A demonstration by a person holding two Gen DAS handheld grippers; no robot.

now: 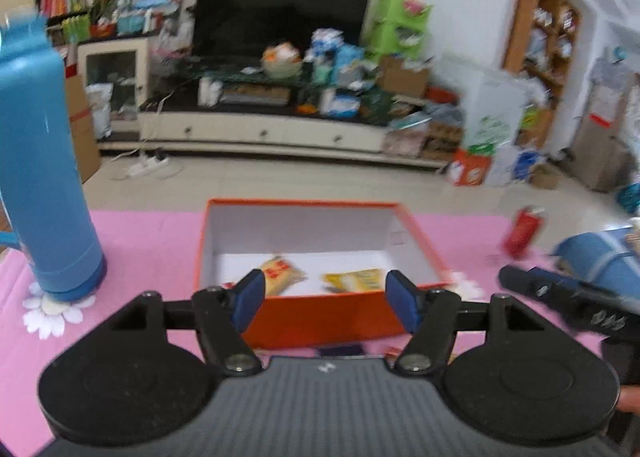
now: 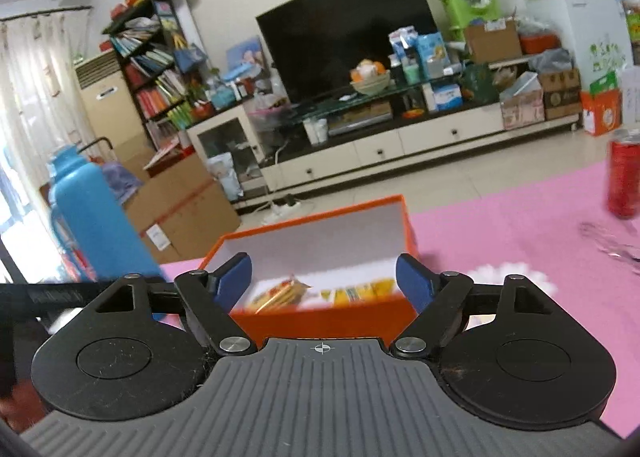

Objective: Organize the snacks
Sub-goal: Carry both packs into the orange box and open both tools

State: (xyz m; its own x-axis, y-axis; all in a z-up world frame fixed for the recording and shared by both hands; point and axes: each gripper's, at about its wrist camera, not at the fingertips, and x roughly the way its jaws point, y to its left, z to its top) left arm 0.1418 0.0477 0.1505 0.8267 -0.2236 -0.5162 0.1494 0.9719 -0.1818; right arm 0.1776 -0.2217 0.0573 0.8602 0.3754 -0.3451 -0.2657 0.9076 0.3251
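Pink cloth covers our table, where the orange box sits with its long axis across us, open side up. Two snack packets lie inside. Our left gripper and right gripper are both spread and empty. We judge we are between placements; next we must find another snack.

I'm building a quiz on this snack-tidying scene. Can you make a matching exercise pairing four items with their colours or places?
Items:
1. thermos
2. box
3. can
4. snack packets

Descriptions:
A. red, standing right of the box
B. lying inside the box
C. blue, standing left of the box
D. orange outside, white inside

Pairs: 1-C, 2-D, 3-A, 4-B
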